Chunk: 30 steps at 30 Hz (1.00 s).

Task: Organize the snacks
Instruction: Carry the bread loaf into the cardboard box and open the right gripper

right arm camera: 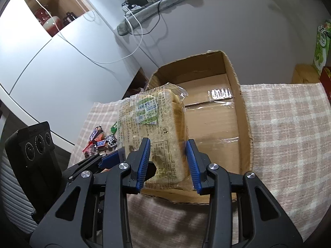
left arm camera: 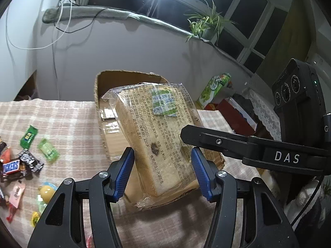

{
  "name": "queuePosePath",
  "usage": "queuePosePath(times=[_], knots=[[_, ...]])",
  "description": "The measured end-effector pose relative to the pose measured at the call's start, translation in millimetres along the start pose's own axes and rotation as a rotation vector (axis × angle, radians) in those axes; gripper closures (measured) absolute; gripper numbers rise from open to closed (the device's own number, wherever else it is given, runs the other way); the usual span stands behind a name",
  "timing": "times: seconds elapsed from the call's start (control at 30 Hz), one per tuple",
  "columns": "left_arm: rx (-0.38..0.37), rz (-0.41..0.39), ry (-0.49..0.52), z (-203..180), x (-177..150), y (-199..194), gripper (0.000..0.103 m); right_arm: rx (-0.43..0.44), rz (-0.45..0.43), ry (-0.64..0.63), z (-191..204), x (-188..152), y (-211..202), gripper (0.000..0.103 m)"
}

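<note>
A clear-wrapped loaf of sliced bread point(left arm camera: 157, 136) stands tilted over the front of an open cardboard box point(left arm camera: 107, 78). My left gripper point(left arm camera: 162, 171) has its blue pads on both sides of the loaf's lower end, close to the wrapper. My right gripper point(right arm camera: 167, 161) also brackets the loaf point(right arm camera: 153, 122), its pads pressed against the loaf's sides above the box point(right arm camera: 233, 111). The right gripper's finger point(left arm camera: 217, 140) crosses the left wrist view beside the loaf. Loose wrapped candies point(left arm camera: 26, 161) lie on the checked tablecloth point(left arm camera: 68, 124) to the left.
The box's floor point(right arm camera: 209, 128) shows bare behind the loaf. A green carton point(left arm camera: 215, 88) and a red box point(left arm camera: 233, 115) stand beyond the table's right end. A potted plant point(left arm camera: 206, 26) sits on the window ledge. White cabinets point(right arm camera: 51, 66) stand at left.
</note>
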State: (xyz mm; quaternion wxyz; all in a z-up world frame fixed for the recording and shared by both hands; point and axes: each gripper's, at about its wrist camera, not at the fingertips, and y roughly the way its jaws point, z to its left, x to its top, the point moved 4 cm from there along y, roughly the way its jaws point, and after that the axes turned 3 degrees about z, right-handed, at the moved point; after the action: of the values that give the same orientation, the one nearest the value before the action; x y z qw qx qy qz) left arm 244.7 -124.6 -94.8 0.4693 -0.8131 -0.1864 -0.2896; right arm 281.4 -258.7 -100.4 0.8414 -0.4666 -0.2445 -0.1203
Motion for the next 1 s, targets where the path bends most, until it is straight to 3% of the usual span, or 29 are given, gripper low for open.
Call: queuePosePath(times=[0.5, 1.0], knots=[[0.052, 0.025, 0.030, -4, -1, 12, 0.047, -0.061, -0.015, -0.003, -5, -1, -3, 0.064], [0.053, -0.015, 0.019, -4, -7, -19, 0.047, -0.062, -0.033, -0.050, 27, -15, -20, 0.064]])
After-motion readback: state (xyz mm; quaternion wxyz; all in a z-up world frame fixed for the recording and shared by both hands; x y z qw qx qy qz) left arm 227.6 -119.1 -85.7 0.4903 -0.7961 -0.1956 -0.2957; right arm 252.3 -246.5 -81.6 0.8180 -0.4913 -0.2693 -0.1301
